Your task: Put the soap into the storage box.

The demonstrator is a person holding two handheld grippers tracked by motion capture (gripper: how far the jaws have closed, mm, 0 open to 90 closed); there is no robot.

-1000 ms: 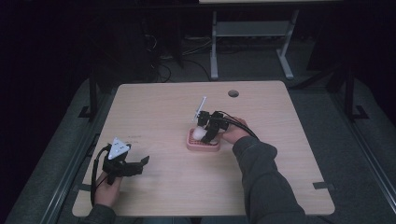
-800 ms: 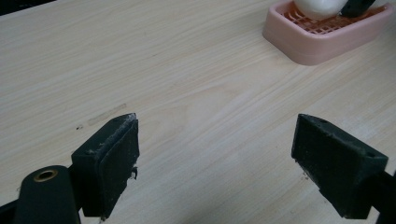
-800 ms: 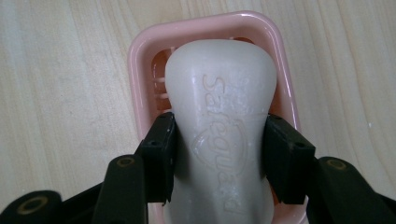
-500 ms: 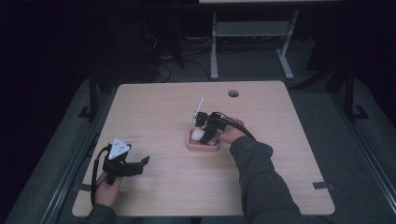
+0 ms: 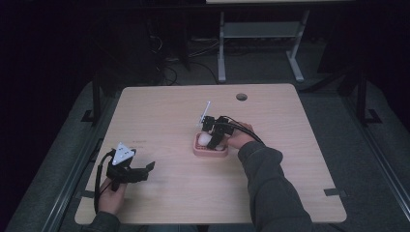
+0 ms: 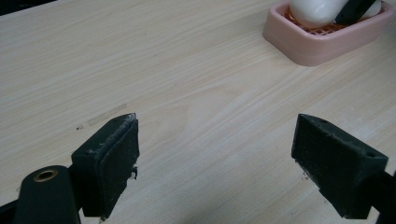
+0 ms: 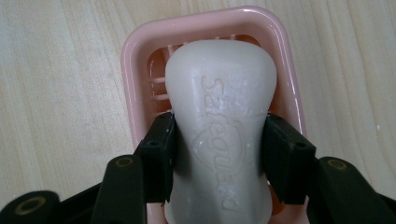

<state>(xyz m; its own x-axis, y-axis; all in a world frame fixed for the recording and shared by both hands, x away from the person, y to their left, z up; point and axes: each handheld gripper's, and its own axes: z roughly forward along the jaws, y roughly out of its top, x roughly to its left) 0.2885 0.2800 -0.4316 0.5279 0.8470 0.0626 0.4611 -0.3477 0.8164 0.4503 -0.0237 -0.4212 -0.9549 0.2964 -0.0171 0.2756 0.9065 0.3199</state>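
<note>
Right gripper (image 7: 218, 140), right gripper view: both black pads are pressed against the flanks of a white bar of soap (image 7: 219, 126), one on each side, at the bar's narrowed waist. Clamped, then. The bar carries raised lettering reading "Safeguard" along its top face. It sits inside a pink soap dish (image 7: 135, 60) with a slotted floor (slats visible at the upper left of the bar), and the far end of the bar lies just short of the dish's far rim. Whether the bar's underside rests on the slats or hangs just above them, I cannot tell.

High view: the soap dish (image 5: 199, 151) lies near the middle of the frame on the light wooden table (image 5: 300, 164), with the right gripper (image 5: 212, 137) reaching over it from the right and the soap (image 5: 205, 139) a pale lump between its jaws. A grey sleeve (image 5: 270, 188) runs down to the lower edge of the frame.

Left gripper (image 5: 145, 167), high view: lower left of the frame, near the table's front corner, well apart from the dish, held in a hand (image 5: 112, 198). Left gripper view: its own pads (image 6: 114, 158) stand wide apart with bare tabletop between them, nothing touching either. The dish (image 6: 322, 44) shows at the upper right of that frame (soap and the other gripper's jaw cut off by the top edge).
</note>
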